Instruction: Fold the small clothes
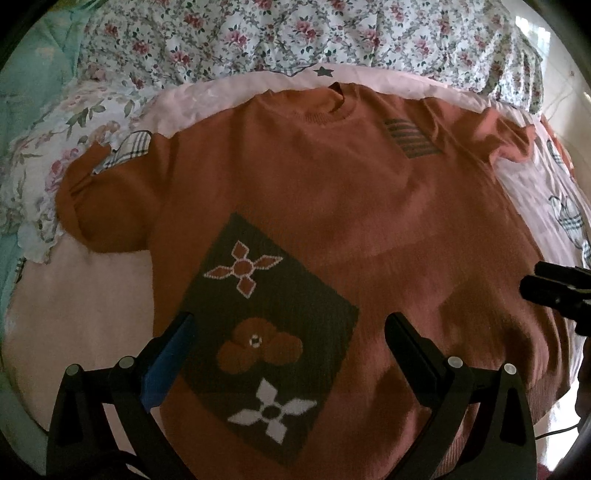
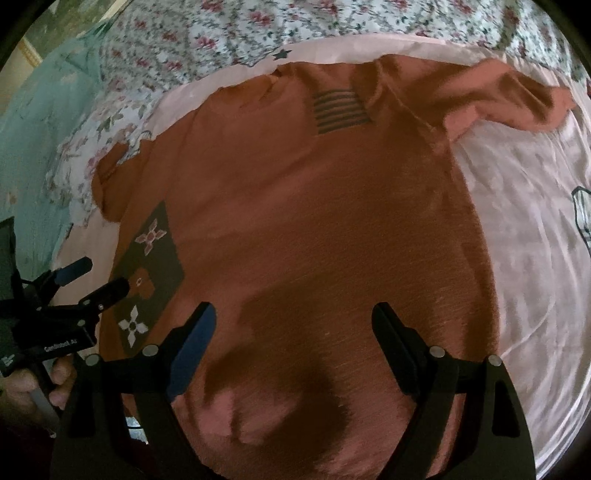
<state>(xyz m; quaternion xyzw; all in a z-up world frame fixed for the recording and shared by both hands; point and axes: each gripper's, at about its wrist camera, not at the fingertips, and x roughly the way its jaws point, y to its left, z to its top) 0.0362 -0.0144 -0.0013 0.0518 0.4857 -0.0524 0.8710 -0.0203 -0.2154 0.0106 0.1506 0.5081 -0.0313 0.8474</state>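
Both grippers hang spread wide above the garment, pinching nothing. The left gripper (image 1: pixel 290 326) hovers over the dark patch (image 1: pixel 266 332) with its 3 flower motifs, near the hem; the right gripper (image 2: pixel 293 317) hangs over the plain knit of the lower body, its shadow falling on the cloth beneath.

The orange sweater (image 1: pixel 332 192) lies face up and mostly flat on the pink sheet (image 1: pixel 85 295), neck pointing away, with a floral quilt (image 1: pixel 258 33) beyond. The left sleeve (image 1: pixel 96 206) lies partly on a floral pillow, and the right sleeve (image 2: pixel 509 99) is rumpled.

As I judge it, the risk is a lopsided fold: those bunched sleeves could drag unevenly. A pinch at the hem might also catch only the top layer, or take the sheet along with it.
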